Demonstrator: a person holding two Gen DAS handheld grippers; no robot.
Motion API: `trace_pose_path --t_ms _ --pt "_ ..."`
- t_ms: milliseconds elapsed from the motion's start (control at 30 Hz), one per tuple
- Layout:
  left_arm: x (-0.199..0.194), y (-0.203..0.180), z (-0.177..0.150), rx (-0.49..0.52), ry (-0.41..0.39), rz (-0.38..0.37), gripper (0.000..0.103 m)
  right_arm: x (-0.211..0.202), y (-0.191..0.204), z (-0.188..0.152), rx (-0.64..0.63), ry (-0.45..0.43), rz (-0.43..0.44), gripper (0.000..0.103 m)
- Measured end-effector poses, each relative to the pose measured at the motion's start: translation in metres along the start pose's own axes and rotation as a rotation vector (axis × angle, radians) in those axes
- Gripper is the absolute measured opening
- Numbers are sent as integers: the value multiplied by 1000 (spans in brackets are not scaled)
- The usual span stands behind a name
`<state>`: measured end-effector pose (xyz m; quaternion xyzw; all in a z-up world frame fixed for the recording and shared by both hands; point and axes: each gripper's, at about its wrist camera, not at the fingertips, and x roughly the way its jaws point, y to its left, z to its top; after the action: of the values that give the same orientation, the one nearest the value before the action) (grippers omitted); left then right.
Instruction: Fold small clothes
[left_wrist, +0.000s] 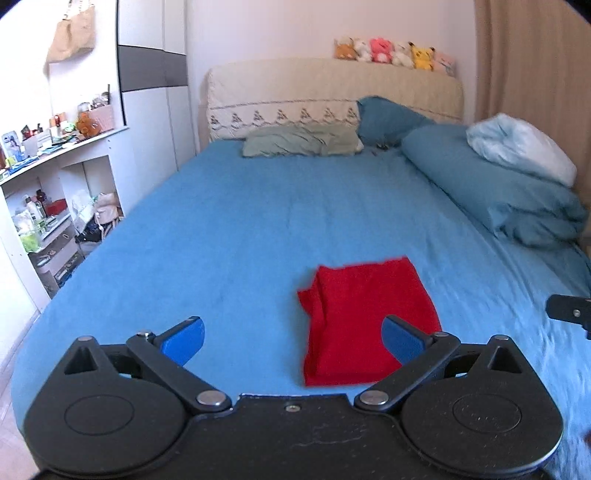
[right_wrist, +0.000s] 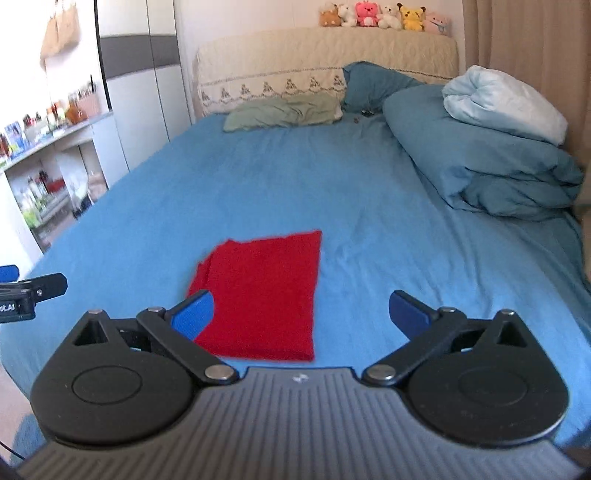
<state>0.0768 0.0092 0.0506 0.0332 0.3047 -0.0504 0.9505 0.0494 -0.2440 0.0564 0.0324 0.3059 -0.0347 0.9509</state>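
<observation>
With both the left gripper (left_wrist: 291, 341) and right gripper (right_wrist: 301, 314) spread wide and empty, the folded red knit garment (left_wrist: 364, 319) lies flat at lower centre on the blue bedsheet (left_wrist: 229, 229), apparently released.

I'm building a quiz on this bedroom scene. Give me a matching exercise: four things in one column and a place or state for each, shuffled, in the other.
Things:
1. red garment
2. plush toys
3. light blue blanket
4. left tongs

Places or states:
A. lined up atop the headboard
B. open, holding nothing
C. folded flat on the blue sheet
D. resting on the dark blue duvet pile

Pairs: 1-C, 2-A, 3-D, 4-B
</observation>
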Motion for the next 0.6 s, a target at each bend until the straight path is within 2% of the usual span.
trace_pose_path --t_ms 233,400,600 --pt "-14 -5 -39 -17 43 13 103 -9 8 -40 -7 81 -53 103" --pt "-12 -12 -62 11 101 0 103 0 13 -68 -31 149 -66 103" --pt "-10 -17 -68 22 103 -6 103 3 12 -84 17 190 -59 103"
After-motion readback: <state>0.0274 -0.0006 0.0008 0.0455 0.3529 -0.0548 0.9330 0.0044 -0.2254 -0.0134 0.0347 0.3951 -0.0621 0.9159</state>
